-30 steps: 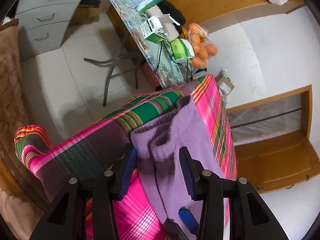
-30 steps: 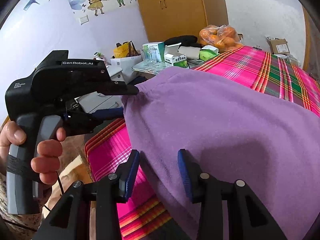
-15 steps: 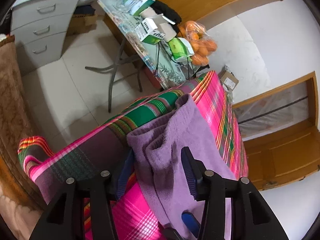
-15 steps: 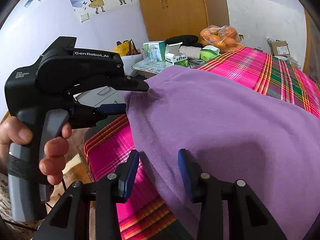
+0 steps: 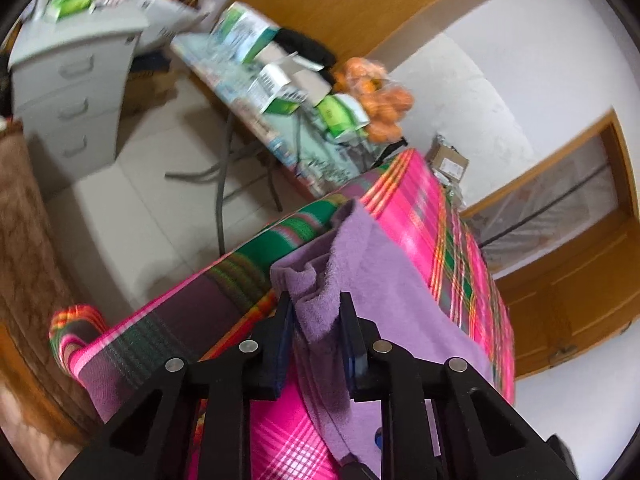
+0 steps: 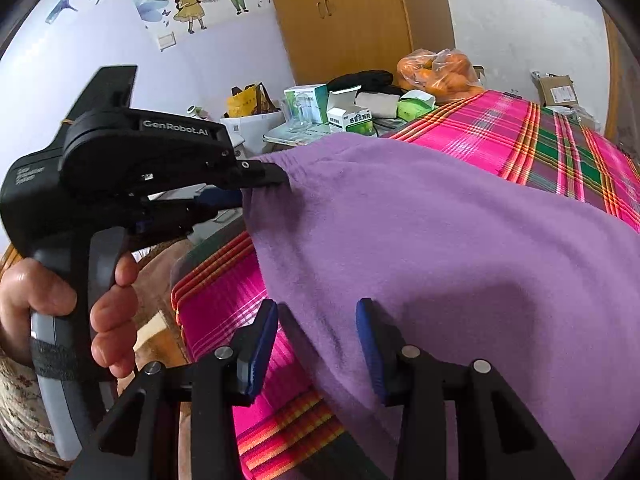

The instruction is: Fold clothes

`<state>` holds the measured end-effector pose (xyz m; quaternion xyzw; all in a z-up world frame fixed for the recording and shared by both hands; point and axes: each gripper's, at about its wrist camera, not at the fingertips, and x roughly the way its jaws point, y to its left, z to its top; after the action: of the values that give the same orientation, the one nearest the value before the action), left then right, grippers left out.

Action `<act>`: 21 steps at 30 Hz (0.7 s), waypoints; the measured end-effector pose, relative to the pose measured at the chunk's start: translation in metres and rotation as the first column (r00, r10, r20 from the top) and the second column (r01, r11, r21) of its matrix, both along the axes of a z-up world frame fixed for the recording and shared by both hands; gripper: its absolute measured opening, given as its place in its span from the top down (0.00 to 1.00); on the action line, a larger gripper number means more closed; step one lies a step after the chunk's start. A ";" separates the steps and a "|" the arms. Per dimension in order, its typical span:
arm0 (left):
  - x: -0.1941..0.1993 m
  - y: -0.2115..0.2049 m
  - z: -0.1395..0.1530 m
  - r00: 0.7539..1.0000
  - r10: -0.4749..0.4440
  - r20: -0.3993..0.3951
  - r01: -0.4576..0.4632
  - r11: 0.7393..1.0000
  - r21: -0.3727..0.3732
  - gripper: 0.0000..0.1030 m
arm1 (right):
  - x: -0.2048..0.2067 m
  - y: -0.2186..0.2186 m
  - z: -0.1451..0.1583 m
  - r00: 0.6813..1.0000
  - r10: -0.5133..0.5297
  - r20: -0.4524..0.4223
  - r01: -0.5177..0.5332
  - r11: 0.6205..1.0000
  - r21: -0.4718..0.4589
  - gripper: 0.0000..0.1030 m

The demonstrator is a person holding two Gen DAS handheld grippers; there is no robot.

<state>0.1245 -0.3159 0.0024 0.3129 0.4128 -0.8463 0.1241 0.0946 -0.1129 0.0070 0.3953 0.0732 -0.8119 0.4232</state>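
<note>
Purple garment (image 5: 384,292) pinched in left claw (image 5: 316,320); only R view shows right claw (image 6: 316,344) agape, empty.

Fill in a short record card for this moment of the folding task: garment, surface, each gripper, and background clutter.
garment: purple fleece garment, spread over the bed
surface: pink and green plaid blanket
left gripper: shut on a bunched corner of the garment
right gripper: open, fingers straddling the garment's near edge
hand: wrapped around the left gripper's handle
background: bag of oranges, boxes on a side table, wooden wardrobe
</note>
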 end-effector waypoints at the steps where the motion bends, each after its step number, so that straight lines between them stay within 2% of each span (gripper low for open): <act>1: -0.001 0.004 0.004 1.000 -0.009 -0.009 0.009 1.000 -0.022 0.80 | 0.000 0.002 0.002 1.000 -0.002 0.000 0.002 1.000 -0.004 0.60; 6: -0.004 0.023 0.024 0.997 -0.059 -0.047 0.052 0.990 -0.130 0.80 | -0.003 0.019 0.015 1.000 -0.029 -0.005 0.029 0.999 -0.042 0.60; 11: -0.008 0.047 0.040 0.986 -0.142 -0.087 0.120 0.968 -0.222 0.80 | -0.010 0.045 0.023 0.996 -0.084 0.013 0.084 0.993 -0.080 0.60; 14: -0.013 0.062 0.044 0.974 -0.204 -0.098 0.176 0.954 -0.245 0.80 | -0.015 0.062 0.026 0.991 -0.128 0.026 0.130 0.987 -0.098 0.60; 21: -0.025 0.104 0.047 0.934 -0.348 -0.081 0.307 0.898 -0.315 0.80 | -0.027 0.102 0.031 0.973 -0.227 0.049 0.232 0.963 -0.139 0.60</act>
<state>0.0991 -0.2119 0.0498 0.2975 0.2295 -0.9267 -0.0032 0.0673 -0.0112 0.0381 0.3828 -0.0389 -0.8521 0.3548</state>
